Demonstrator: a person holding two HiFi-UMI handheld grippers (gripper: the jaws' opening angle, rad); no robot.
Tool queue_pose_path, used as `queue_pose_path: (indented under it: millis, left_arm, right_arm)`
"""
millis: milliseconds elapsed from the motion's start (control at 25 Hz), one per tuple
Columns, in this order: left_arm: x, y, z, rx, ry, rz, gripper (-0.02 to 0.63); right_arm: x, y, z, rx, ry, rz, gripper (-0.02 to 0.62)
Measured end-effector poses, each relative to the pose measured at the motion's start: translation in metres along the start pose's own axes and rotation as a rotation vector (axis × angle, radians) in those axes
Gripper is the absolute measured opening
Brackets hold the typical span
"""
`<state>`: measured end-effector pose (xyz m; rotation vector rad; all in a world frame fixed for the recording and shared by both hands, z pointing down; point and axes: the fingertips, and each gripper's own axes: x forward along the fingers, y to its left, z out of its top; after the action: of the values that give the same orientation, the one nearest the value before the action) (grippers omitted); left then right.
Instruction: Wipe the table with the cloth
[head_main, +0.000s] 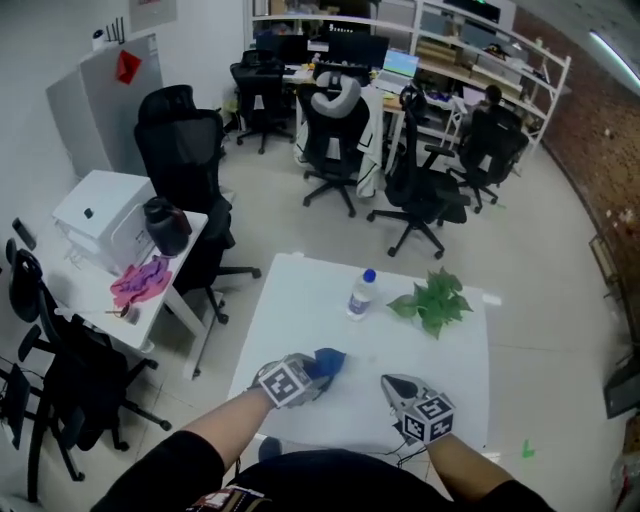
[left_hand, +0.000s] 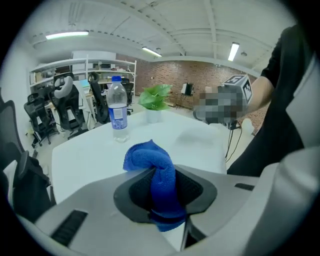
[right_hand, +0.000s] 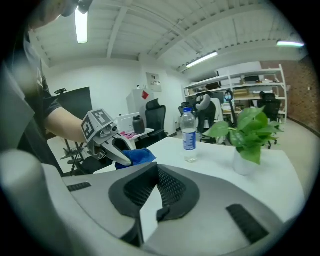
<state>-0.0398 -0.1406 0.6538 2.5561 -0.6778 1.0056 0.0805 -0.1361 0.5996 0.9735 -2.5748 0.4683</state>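
Two grippers hang over the near part of the white worktop (head_main: 300, 310). The left gripper (left_hand: 162, 195) has its fingers clenched on the blue cloth (left_hand: 148, 156), which is bunched upright between the pads with its loose end poking out ahead. The right gripper (right_hand: 156, 195) sits near it without touching, its fingers drawn together on nothing. Farther back stand a water bottle (head_main: 361, 294) and a small potted plant (head_main: 435, 300), both apart from the cloth

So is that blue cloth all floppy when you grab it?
Probably floppy: the cloth bunches and folds over where the left gripper pinches it. Its fuzzy surface likely catches on the pads, so it shouldn't slip out easily.
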Motion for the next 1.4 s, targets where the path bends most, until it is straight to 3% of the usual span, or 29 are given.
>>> queue_pose_path:
  millis: [240, 400, 480, 600, 720, 800, 1040, 1400]
  left_arm:
    - [0.084, -0.026, 0.032, -0.038, 0.107, -0.042, 0.091]
    - [0.13, -0.03, 0.047, -0.225, 0.141, -0.011, 0.089]
    - [0.144, -0.024, 0.051, -0.287, 0.141, 0.06, 0.089]
    - [0.159, -0.006, 0.061, -0.25, 0.048, 0.225, 0.091]
    - [0.173, -0.001, 0.068, -0.18, -0.053, 0.296, 0.091]
    - [0.182, -0.001, 0.062, -0.171, -0.058, 0.312, 0.091]
    - [0.197, 0.017, 0.048, -0.251, -0.074, 0.339, 0.089]
    - [0.226, 0.058, 0.081, -0.233, -0.083, 0.303, 0.086]
  right_arm:
    - [-0.058, -0.055, -0.013, 0.058, -0.032, -0.125, 0.011]
    - [-0.085, -0.077, -0.032, 0.093, -0.033, -0.172, 0.011]
    - [-0.096, -0.085, -0.041, 0.112, -0.028, -0.189, 0.011]
    - [-0.109, -0.095, -0.052, 0.14, -0.025, -0.206, 0.011]
    - [-0.117, -0.101, -0.058, 0.16, -0.023, -0.215, 0.011]
    - [-0.122, -0.104, -0.06, 0.175, -0.028, -0.22, 0.011]
    - [-0.13, -0.11, -0.061, 0.232, -0.058, -0.235, 0.011]
    - [-0.133, -0.115, -0.063, 0.27, -0.055, -0.26, 0.011]
